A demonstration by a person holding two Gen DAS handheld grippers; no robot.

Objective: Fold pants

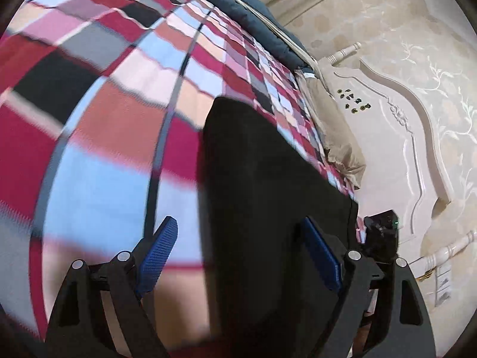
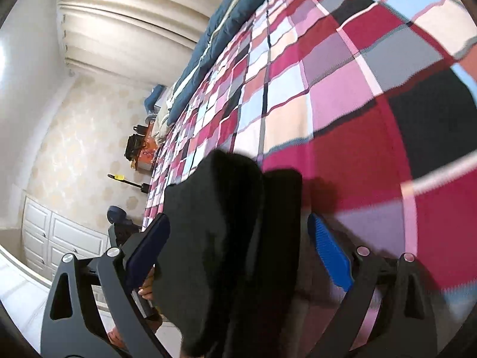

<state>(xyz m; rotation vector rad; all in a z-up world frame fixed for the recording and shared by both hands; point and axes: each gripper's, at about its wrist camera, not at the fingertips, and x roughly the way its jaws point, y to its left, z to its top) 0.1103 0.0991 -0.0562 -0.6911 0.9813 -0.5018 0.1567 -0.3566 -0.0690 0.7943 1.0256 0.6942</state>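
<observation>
Two claws: both spread wide, gripping nothing.
Left claw [image 1: 243,256]: blue ribbed pads straddle the flat black fabric pants [image 1: 268,194].
Right claw [image 2: 238,253]: pads either side of a bunched fold of the pants [image 2: 226,238], looks lined up for a pinch.
Pants location: on the red, pink and blue checked bedspread [image 1: 119,104], near the bed edge.
Contact: can't tell whether pads touch cloth.
</observation>
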